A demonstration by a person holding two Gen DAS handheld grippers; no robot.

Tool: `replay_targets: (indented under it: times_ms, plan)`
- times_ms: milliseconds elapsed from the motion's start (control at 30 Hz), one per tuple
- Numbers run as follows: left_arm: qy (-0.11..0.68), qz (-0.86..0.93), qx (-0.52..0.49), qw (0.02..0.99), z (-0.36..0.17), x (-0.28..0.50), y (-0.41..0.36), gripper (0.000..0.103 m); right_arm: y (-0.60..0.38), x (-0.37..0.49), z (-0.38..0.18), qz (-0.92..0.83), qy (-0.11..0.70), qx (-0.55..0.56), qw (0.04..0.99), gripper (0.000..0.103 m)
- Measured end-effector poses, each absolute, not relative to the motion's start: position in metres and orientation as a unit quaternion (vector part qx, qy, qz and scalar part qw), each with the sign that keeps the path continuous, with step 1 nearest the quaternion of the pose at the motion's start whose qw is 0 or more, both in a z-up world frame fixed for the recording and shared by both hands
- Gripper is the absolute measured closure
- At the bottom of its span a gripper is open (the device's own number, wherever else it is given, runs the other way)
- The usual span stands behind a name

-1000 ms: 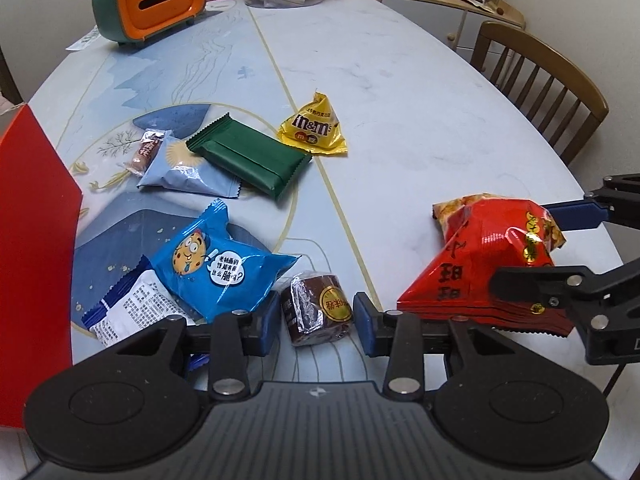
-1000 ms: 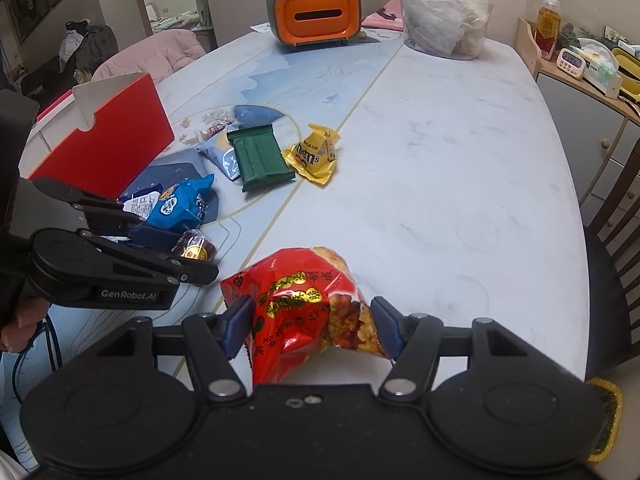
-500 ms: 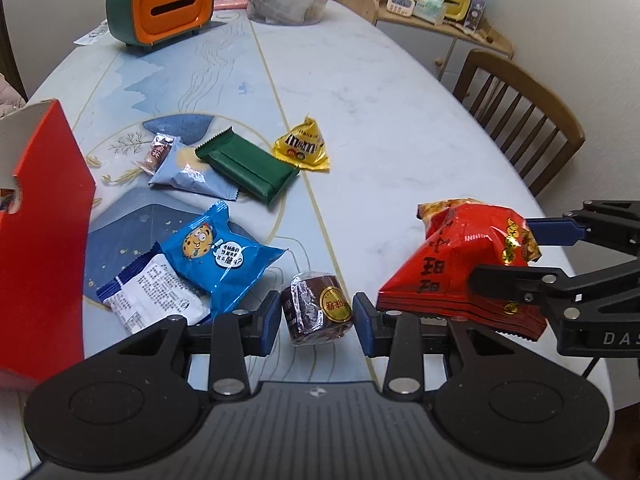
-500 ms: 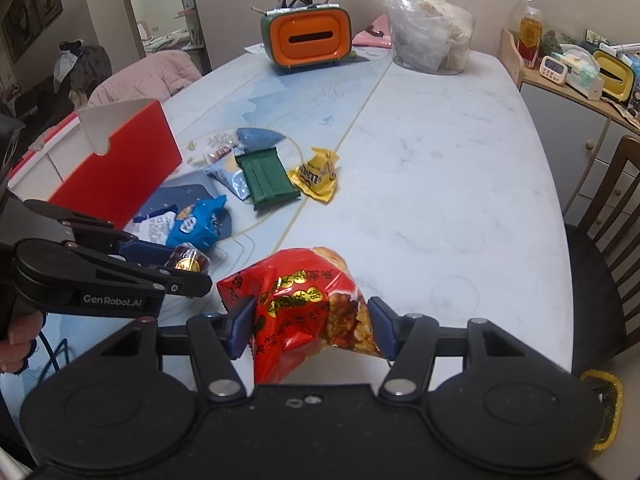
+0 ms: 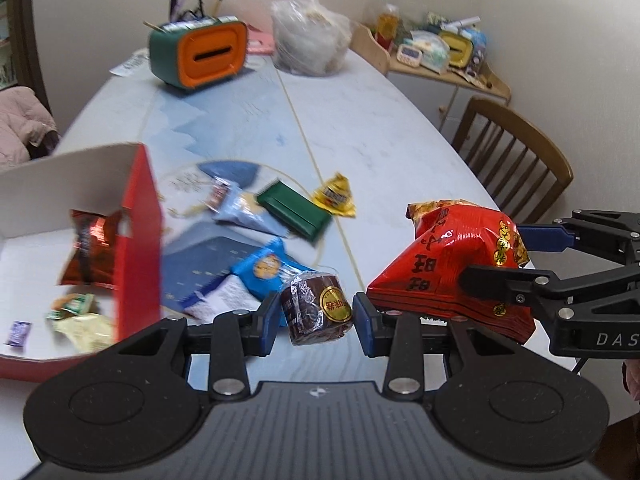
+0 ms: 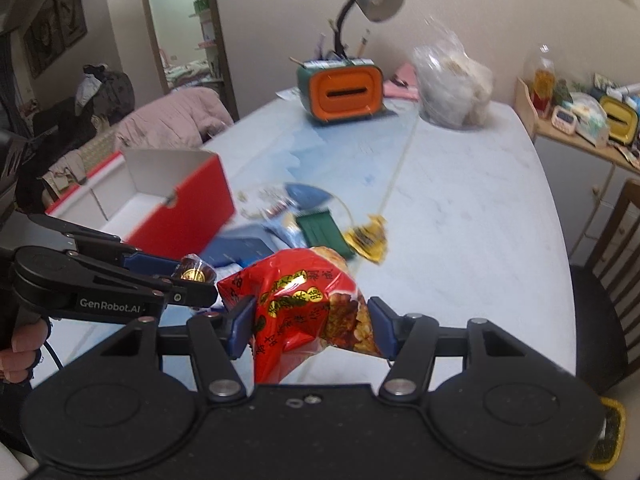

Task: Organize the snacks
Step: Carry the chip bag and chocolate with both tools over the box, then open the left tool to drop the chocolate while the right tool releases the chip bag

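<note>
My left gripper (image 5: 316, 318) is shut on a small brown wrapped cake (image 5: 316, 310) and holds it above the table. My right gripper (image 6: 310, 326) is shut on a red snack bag (image 6: 304, 304), also lifted; the bag shows at the right of the left wrist view (image 5: 448, 272). The red box (image 5: 136, 248) stands open at the left with several snacks inside. On the table lie a blue cookie pack (image 5: 266, 270), a green bar (image 5: 294, 210), a yellow M&M's pack (image 5: 334, 196) and a pale blue pack (image 5: 240, 210).
An orange and green tissue holder (image 5: 200, 56) and a clear plastic bag (image 5: 312, 44) stand at the table's far end. A wooden chair (image 5: 516, 156) is at the right edge. A desk lamp (image 6: 372, 0) rises behind the holder.
Both grippers have risen with their snacks off the table. The view now looks down into the open red box at the left.
</note>
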State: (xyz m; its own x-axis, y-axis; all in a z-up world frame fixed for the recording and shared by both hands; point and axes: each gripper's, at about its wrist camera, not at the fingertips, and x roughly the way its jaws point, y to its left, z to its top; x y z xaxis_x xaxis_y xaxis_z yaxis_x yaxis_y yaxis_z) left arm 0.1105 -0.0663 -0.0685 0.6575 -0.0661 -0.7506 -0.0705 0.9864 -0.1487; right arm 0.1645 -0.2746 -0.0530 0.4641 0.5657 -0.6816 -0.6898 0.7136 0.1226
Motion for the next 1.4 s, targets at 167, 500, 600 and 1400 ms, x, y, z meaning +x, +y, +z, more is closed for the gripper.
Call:
replay_targets:
  times_ms: [167,500,600,1400]
  plan:
    - [0.396,0.021,-0.086,0.914,-0.052,0.096,-0.036,0.065,-0.246,0.153,-0.036,0.385,0.342,-0.092,0.852,0.044]
    - [0.370,0.075,-0.102,0.920,-0.032,0.067,0.038,0.065,-0.170,0.138,-0.019,0.418,0.313,-0.106,0.846,0.044]
    - [0.367,0.092,-0.106,0.919,-0.031,0.059,0.060,0.065,-0.146,0.136,-0.016,0.427,0.307,-0.110,0.843,0.044]
    - [0.427,0.178,-0.110,0.880,-0.079,0.079,0.208,0.065,0.010,0.144,-0.071,0.447,0.335,-0.180,0.809,0.044]
